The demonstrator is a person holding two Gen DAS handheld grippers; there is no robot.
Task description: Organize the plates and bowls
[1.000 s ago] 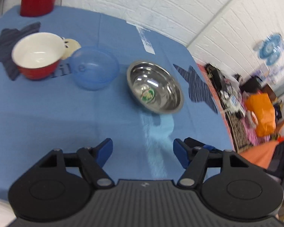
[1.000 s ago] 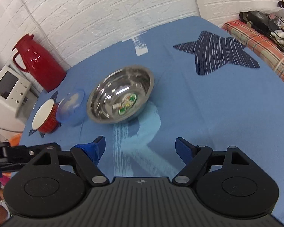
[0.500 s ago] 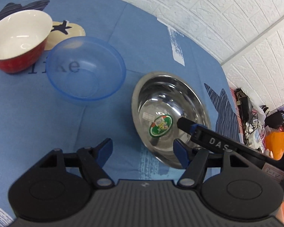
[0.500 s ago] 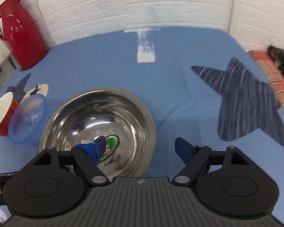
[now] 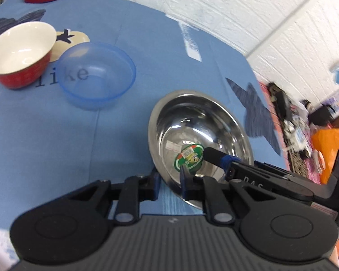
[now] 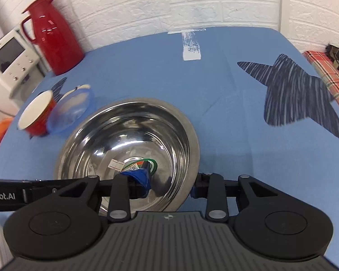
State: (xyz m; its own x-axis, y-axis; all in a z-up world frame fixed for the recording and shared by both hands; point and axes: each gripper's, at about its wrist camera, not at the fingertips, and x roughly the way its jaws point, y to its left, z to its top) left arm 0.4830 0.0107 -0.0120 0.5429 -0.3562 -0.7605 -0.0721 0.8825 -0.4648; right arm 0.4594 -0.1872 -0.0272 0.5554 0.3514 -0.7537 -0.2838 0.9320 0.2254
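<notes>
- Steel bowl (image 5: 198, 140) sits lower right of centre in the left wrist view and fills the lower centre of the right wrist view (image 6: 128, 149). It rests on the blue tablecloth (image 5: 56, 135); a green round label (image 5: 188, 157) lies on its floor.
- Left gripper (image 5: 168, 181): jaws narrowed across the bowl's near rim, one finger outside the wall, one inside. They read as pinching the rim, though the contact itself is partly hidden.
- Right gripper (image 6: 170, 186): one finger reaches down inside the bowl near the label, the other sits outside the right-hand rim. The jaws straddle the wall and are fairly wide apart; whether they press on the metal cannot be told.
- Blue plastic bowl (image 5: 97, 74) stands upper left of centre in the left wrist view, with the red bowl (image 5: 20, 54) just beside it at the far left.
- Red thermos (image 6: 52, 33) and a white appliance (image 6: 9, 58) stand at upper left in the right wrist view.
- Judged step: securing the steel bowl, likely as the base for nesting.
- Next move calls for a firm hold on the thin, slick rim and a level lift towards the other bowls.
</notes>
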